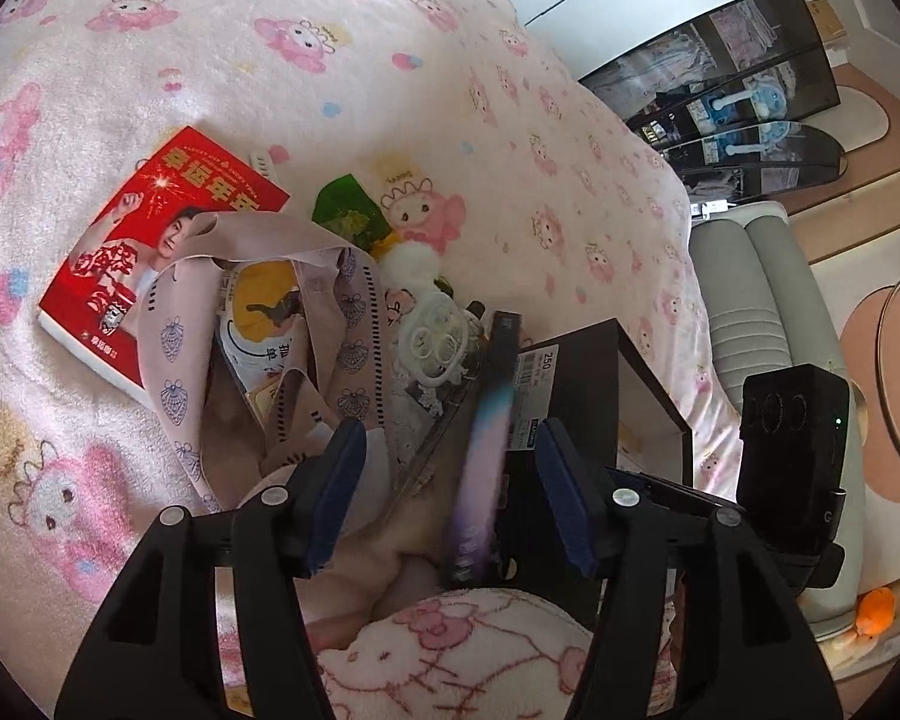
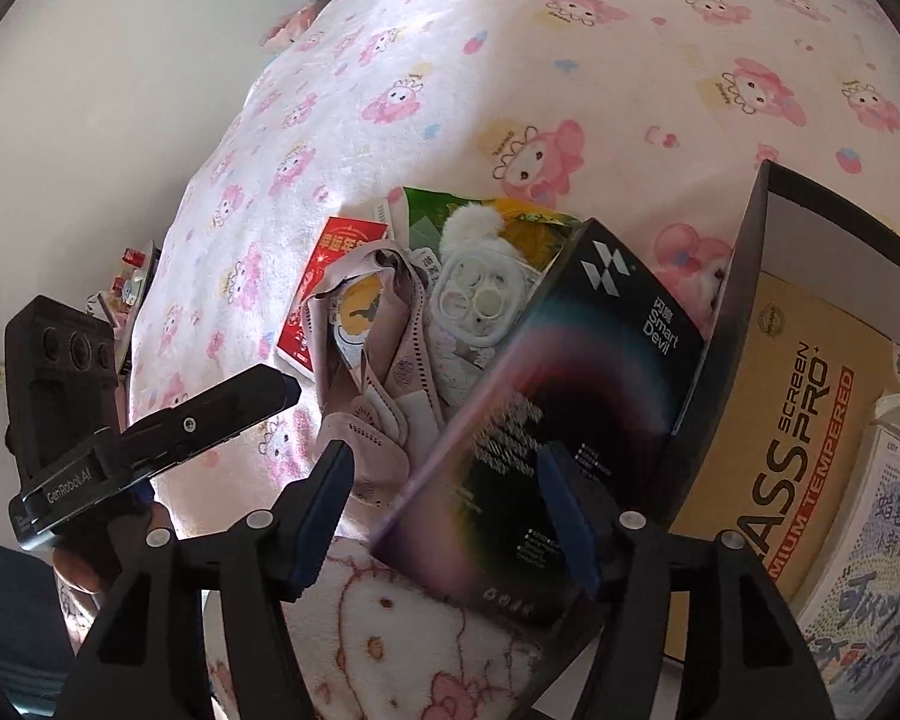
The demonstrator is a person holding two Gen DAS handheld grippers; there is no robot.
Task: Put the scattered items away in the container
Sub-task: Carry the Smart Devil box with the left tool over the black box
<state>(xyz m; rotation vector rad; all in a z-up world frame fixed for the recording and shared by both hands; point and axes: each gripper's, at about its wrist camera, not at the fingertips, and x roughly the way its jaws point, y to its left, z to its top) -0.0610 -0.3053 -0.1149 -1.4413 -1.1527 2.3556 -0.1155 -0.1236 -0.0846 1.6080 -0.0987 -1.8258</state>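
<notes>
Pink cartoon-print bed [image 1: 330,60]: red book [image 1: 150,252], black box [image 2: 750,276], clutter.

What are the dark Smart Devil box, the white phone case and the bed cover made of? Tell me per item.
Smart Devil box: probably glossy printed cardboard; it has crisp folded edges and an iridescent sheen.
White phone case: looks like soft moulded plastic or silicone with round lens cut-outs, topped by a fluffy pom-pom; the exact material is unclear.
Bed cover: plush fleece-like fabric with a fuzzy matt nap and soft folds.
</notes>
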